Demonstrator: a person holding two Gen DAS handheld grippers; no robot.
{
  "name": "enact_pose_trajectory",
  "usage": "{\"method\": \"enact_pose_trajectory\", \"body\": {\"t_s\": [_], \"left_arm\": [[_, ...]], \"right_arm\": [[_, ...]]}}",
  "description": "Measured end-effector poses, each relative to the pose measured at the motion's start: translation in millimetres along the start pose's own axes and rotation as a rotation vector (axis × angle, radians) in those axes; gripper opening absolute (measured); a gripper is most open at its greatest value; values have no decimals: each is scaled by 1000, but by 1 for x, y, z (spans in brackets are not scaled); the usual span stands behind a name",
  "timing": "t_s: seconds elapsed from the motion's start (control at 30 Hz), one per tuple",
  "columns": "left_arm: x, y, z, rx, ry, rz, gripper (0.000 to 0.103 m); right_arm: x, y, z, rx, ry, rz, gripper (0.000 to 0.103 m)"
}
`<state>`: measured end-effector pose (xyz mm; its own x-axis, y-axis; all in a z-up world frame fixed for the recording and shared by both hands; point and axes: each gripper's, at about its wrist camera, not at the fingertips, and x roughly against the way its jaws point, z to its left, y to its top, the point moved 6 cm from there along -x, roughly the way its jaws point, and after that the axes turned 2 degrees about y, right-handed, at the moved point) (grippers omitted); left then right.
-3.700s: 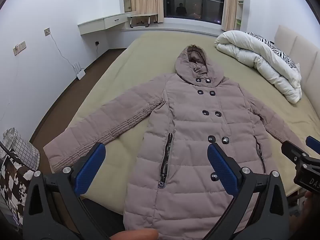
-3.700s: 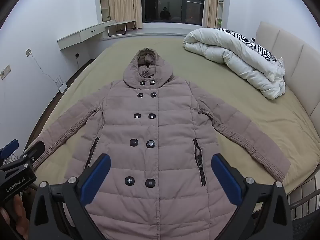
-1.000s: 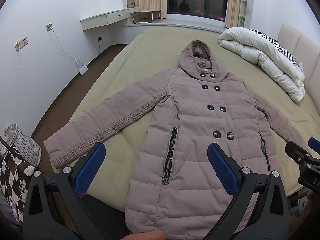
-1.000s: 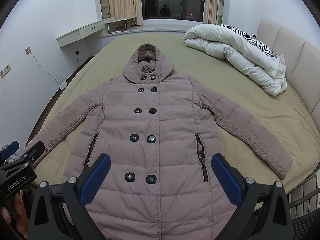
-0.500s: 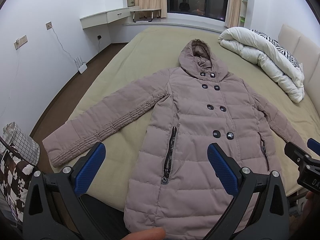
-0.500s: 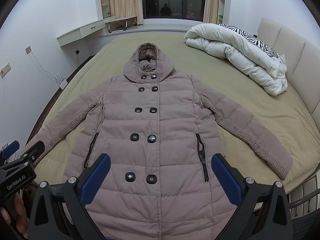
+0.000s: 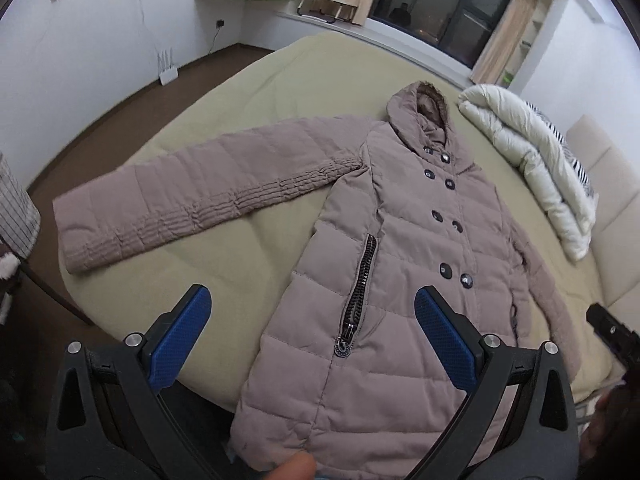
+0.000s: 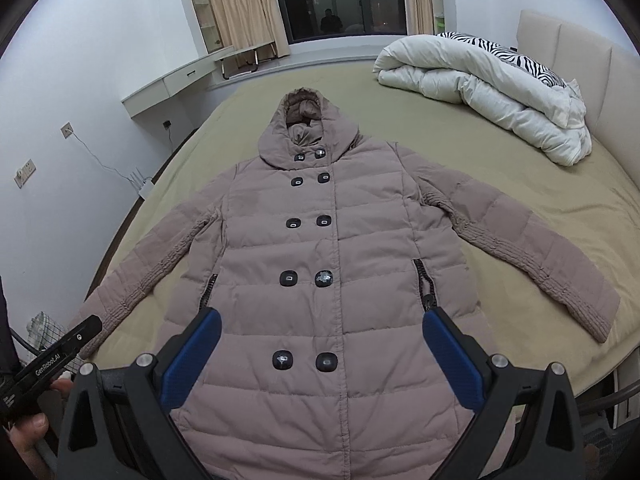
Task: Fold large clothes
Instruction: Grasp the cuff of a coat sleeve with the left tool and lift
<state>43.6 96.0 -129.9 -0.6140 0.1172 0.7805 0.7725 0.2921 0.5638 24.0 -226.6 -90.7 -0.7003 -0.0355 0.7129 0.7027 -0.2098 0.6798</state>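
Quilted taupe coat spread flat, front up, on olive-covered bed, directly ahead of and beneath both tools. Hood at far end; hem nearest, hanging over bed edge. Both sleeves extended outward: left sleeve ahead and left of left hand-held gripper, right sleeve ahead and right of right hand-held gripper. Double row of dark buttons down centre; zipped pocket between left tool's blue pads. Jaws of both tools spread wide, gripping nothing, held above lower part of coat. Folded white duvet far ahead and right, near headboard, well apart from coat. Fingertip visible at bottom edge of left view.
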Motion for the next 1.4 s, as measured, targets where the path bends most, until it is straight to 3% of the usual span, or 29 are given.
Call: {"method": "enact_pose_trajectory", "body": {"t_s": [0.1,0.2,0.27,0.33,0.43,0.6,0.67,0.83,1.07,1.13,1.2,1.27,1.4], "left_arm": [[-11,5,43,115,15,-23,103],[-21,7,84,202,45,16,103],[-26,10,117,326,15,-8,103],[-31,10,152,483,-55,-58,103],[-53,3,192,714,-175,-67,103],[-82,-12,227,921,-194,-97,98],[-89,-11,239,941,-164,-118,96],[-107,-6,269,959,-63,-121,81],[-112,14,288,961,28,-141,79],[-112,18,291,973,60,-142,70],[-111,27,300,993,83,-142,51],[-109,35,310,995,99,-146,38],[-100,68,311,924,139,-167,22]], "right_arm": [[-4,4,-1,-19,26,-8,103],[-6,6,1,-22,41,-18,103],[-10,8,3,-23,50,-15,103],[-14,7,7,-28,71,-13,103],[-21,6,12,-28,98,-1,103],[-34,4,19,-16,116,21,103],[-38,4,19,-16,118,26,103],[-48,3,17,-40,126,42,101],[-57,1,14,-58,146,49,99],[-57,1,11,-65,150,48,97],[-58,1,7,-68,149,45,96],[-58,1,2,-75,145,39,95],[-59,1,-10,-88,137,36,90]]}}
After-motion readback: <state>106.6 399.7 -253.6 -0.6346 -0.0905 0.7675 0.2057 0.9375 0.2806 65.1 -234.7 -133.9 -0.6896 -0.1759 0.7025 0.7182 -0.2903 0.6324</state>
